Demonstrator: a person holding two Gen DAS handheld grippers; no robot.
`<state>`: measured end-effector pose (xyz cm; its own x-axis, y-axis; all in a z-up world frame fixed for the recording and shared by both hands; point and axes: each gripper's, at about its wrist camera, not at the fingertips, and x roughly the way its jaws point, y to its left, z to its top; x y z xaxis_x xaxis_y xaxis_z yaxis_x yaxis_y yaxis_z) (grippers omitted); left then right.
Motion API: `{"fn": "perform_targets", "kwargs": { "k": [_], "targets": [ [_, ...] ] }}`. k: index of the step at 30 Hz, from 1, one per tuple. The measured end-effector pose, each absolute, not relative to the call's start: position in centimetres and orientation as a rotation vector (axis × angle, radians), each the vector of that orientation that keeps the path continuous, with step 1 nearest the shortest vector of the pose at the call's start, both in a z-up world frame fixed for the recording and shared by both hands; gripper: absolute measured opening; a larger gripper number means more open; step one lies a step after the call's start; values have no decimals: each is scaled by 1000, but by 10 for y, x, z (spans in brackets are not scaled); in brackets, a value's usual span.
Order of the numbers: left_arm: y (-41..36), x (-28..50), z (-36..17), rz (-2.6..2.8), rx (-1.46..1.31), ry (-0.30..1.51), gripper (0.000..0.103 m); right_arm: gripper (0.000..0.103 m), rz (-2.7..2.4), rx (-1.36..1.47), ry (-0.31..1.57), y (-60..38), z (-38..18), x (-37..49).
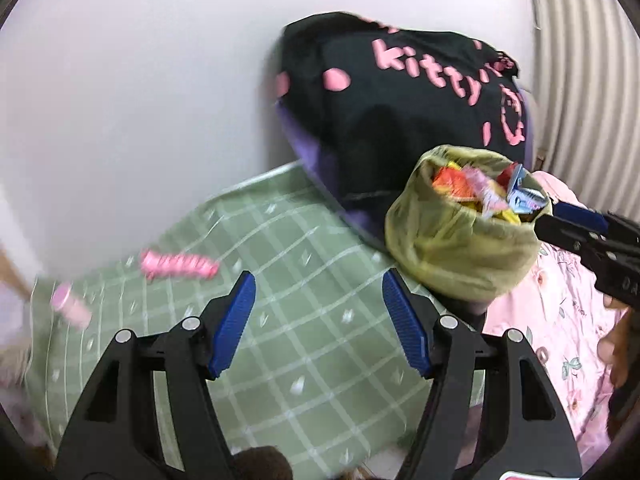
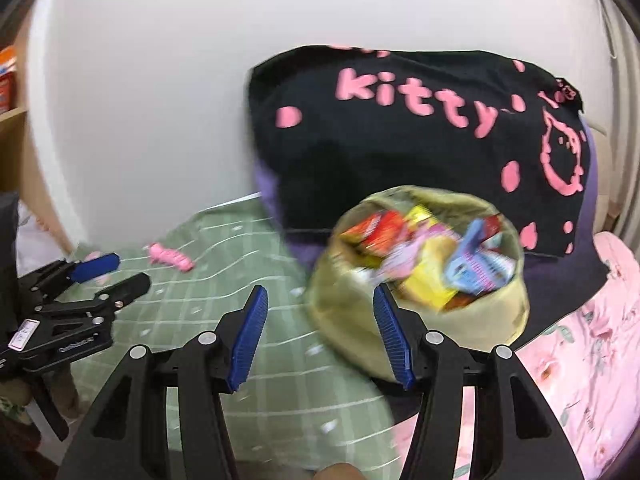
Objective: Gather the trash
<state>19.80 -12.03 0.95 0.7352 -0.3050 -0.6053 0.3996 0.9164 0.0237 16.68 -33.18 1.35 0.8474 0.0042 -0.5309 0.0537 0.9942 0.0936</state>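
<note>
Both my tools are gaping with nothing in them: left tool [image 1: 318, 322] over the green checked bedsheet [image 1: 280, 360], right tool [image 2: 320, 330] near the yellow-green trash bag [image 2: 480, 320] stuffed with wrappers [image 2: 424, 272]. Farther out I see a pink wrapper [image 1: 180, 266] lying loose on the sheet, black kitty pillow [image 2: 420, 140] behind the bag.

Trash bag [image 1: 452, 240]: yellow-green, upright, mouth open, filled to the rim with crumpled wrappers [image 2: 420, 256] in orange, yellow, pink and blue. Pink wrapper [image 1: 180, 266]: lies flat on the green checked cover, well apart from the bag, with a pink bottle [image 1: 70, 310] lying near it
</note>
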Motion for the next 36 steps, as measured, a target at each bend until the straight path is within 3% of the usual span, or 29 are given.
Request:
{"fn": "perform_targets", "kwargs": {
  "k": [15, 36],
  "targets": [
    [-42, 119, 28, -206, 95, 615, 62, 52, 19, 63, 549, -252, 15, 100],
    [-43, 106, 41, -255, 84, 572, 62, 52, -18, 77, 515, -239, 23, 82]
  ]
}}
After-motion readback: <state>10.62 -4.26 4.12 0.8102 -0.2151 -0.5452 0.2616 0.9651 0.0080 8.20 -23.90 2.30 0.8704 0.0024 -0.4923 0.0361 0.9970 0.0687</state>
